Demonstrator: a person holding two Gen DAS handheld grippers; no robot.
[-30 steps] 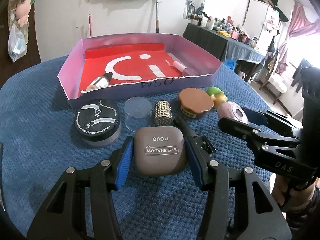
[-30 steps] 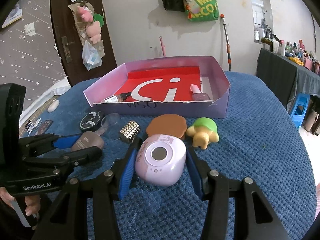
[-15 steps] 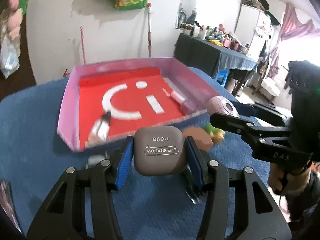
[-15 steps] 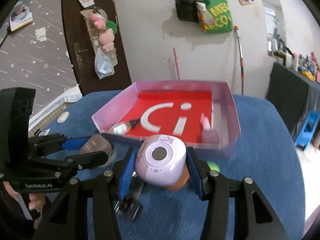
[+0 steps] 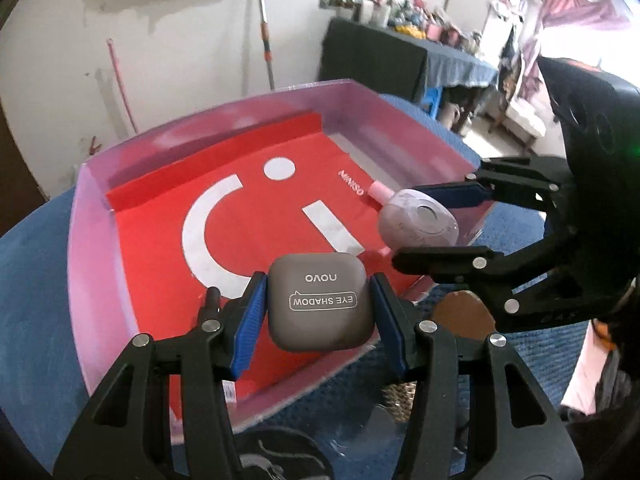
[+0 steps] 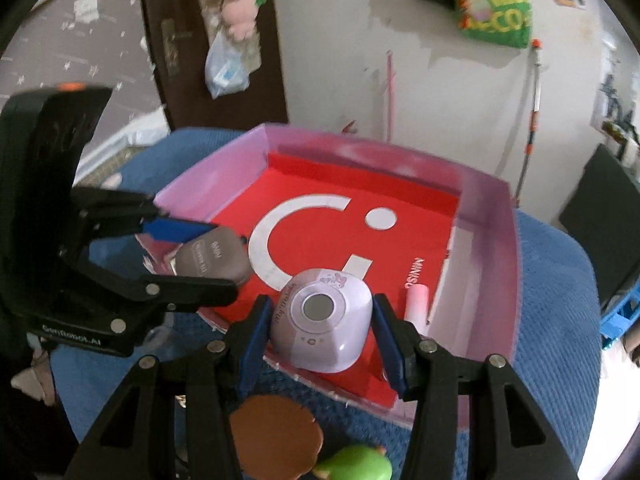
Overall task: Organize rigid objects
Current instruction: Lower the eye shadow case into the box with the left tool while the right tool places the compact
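Left tool (image 5: 318, 312) clamped on grey eye-shadow case (image 5: 320, 306), over near-left part of pink tray (image 5: 92, 264). Right tool (image 6: 320, 320) clamped on lilac case (image 6: 320, 322), over tray's near-right part beside pink tube (image 6: 416, 304). Brown lid (image 6: 276, 436), green toy (image 6: 356, 464) outside tray on blue desk (image 6: 560, 320).

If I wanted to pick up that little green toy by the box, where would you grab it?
Only part of the green toy shows, near the brown lid on the blue cloth. I'd probably come from above and close the tongs across its rounded body; the rest is out of frame.
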